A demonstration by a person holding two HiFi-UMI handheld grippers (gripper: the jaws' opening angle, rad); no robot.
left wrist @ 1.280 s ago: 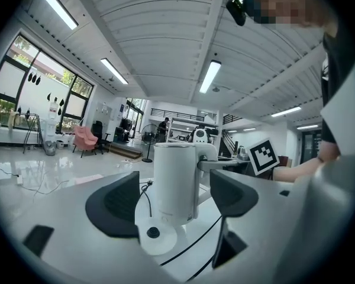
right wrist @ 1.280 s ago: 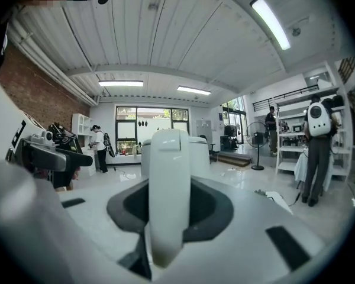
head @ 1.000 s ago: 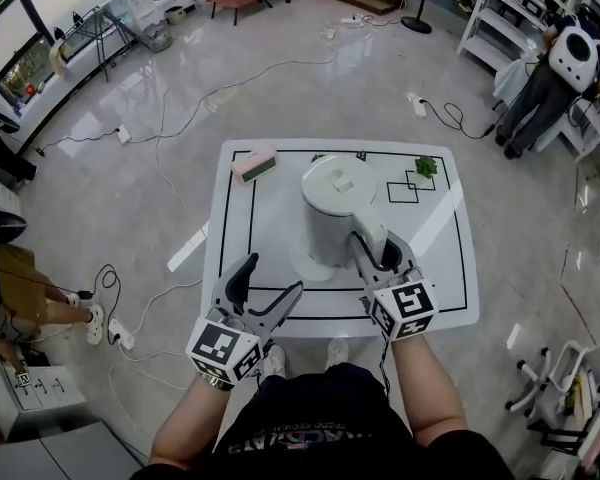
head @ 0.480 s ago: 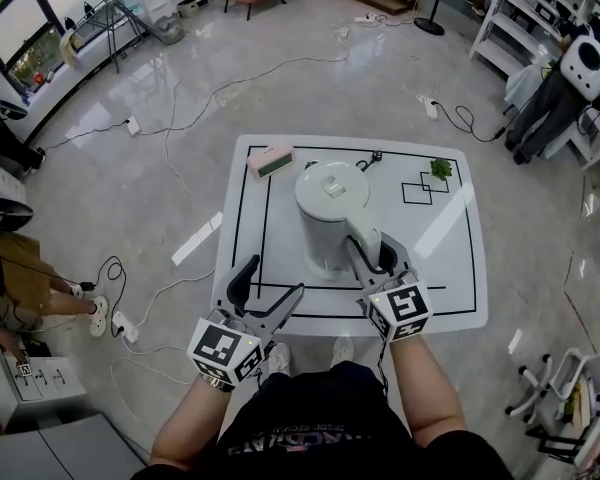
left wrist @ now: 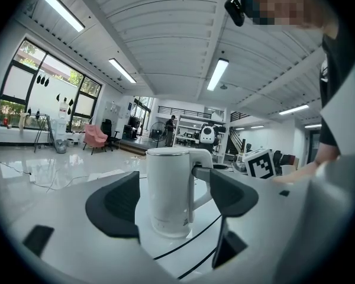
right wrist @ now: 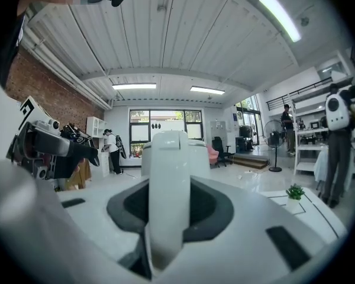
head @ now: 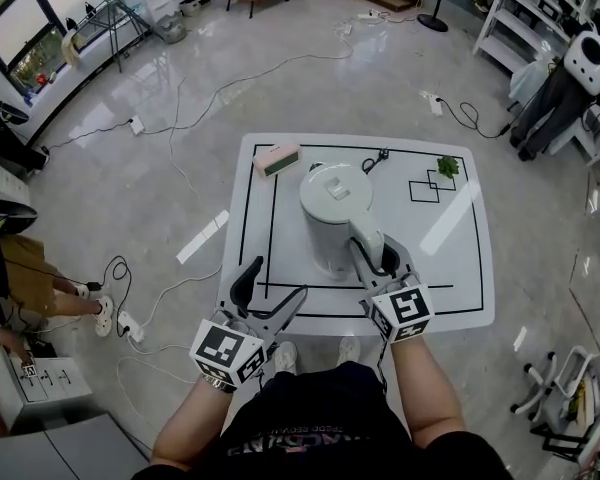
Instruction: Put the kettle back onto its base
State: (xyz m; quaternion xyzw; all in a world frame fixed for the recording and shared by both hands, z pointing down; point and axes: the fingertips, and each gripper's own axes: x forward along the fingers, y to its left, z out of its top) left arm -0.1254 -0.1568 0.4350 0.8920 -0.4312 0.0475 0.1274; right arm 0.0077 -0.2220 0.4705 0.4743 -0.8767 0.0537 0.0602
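A: While the kettle (head: 332, 208) is gripped by its handle (head: 368, 238) in the right claw (head: 376, 258), mid-counter, seating on the base (head: 322, 270) can't be confirmed. It's seen upright, on or just over the base.
B: Agreed. If the socket is missed, the body would be left tilted on the rim. It could topple once the handle is let go.
A: Left claw (head: 275, 281)?
B: Held wide, nothing in it, at the near edge of the counter (head: 450, 268), well apart from the kettle. No support is given to the base, so it could be shoved sideways if the kettle is pressed down off-centre.
A: Release risk noted too: a snagged handle would be dragged toward the near edge.
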